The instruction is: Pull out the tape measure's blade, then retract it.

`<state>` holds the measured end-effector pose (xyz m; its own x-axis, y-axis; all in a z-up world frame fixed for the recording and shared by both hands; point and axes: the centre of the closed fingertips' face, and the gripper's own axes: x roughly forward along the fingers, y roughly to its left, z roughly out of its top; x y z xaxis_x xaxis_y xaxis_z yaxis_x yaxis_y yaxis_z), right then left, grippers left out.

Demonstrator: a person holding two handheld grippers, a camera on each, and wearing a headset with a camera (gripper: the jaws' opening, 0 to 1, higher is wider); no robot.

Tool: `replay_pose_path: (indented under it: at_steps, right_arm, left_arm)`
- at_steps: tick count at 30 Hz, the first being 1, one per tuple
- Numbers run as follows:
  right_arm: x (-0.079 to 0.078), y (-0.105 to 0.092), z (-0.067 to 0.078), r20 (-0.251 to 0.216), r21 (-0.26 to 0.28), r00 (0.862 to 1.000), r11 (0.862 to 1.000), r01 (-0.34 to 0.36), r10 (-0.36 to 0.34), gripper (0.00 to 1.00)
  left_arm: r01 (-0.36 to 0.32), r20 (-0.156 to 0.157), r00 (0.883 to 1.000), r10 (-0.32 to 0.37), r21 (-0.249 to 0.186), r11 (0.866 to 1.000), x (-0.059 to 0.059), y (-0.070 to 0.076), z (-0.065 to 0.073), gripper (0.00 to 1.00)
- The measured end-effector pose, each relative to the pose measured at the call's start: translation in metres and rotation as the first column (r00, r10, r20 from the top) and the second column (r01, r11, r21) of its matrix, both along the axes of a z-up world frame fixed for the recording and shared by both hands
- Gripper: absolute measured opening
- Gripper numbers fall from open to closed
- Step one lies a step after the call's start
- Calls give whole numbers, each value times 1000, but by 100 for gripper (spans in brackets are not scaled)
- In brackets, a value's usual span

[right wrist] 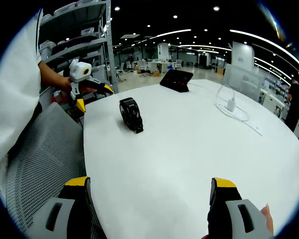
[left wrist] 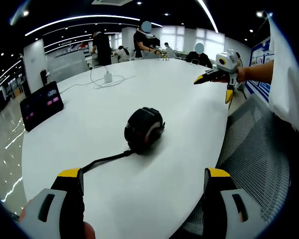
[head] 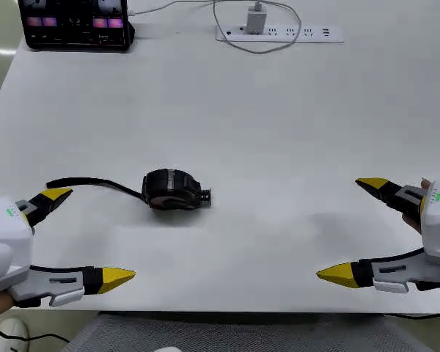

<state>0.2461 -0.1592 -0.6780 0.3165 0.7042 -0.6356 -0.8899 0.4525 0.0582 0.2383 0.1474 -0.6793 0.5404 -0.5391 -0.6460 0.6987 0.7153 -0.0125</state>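
Observation:
A black tape measure lies on the white table, its black wrist strap trailing to the left and its blade tip at the right end. My left gripper hovers open at the table's near-left edge, just left of the strap's end. In the left gripper view the tape measure lies ahead of the open left gripper, strap toward me. My right gripper is open at the near-right edge, well away from the tape. The right gripper view has the tape measure far ahead of my right gripper.
A black tablet with lit pink tiles stands at the back left. A white power strip with a charger and looping cable lies at the back. A mesh chair seat sits below the table's front edge. Other people sit far off.

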Motion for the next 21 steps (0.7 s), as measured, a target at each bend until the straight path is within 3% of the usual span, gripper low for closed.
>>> replay_pose_path:
  at_steps: [7,8,21]
  right_arm:
    - [-1,-2,-2,-3,-8,1000,1000,0,0,99]
    - [-1,-2,-2,-4,-8,1000,1000,1,-1,99]
    - [-2,-5,-3,-11,-11,1000,1000,7,-7,99]
  left_arm:
    - [1,-4,1000,-1,6,1000,-1,2,-1,96]
    - [2,-19,1000,-2,-8,1000,-3,1,-1,95]
    - [2,-20,1000,-2,-7,1000,-2,1,-3,98]
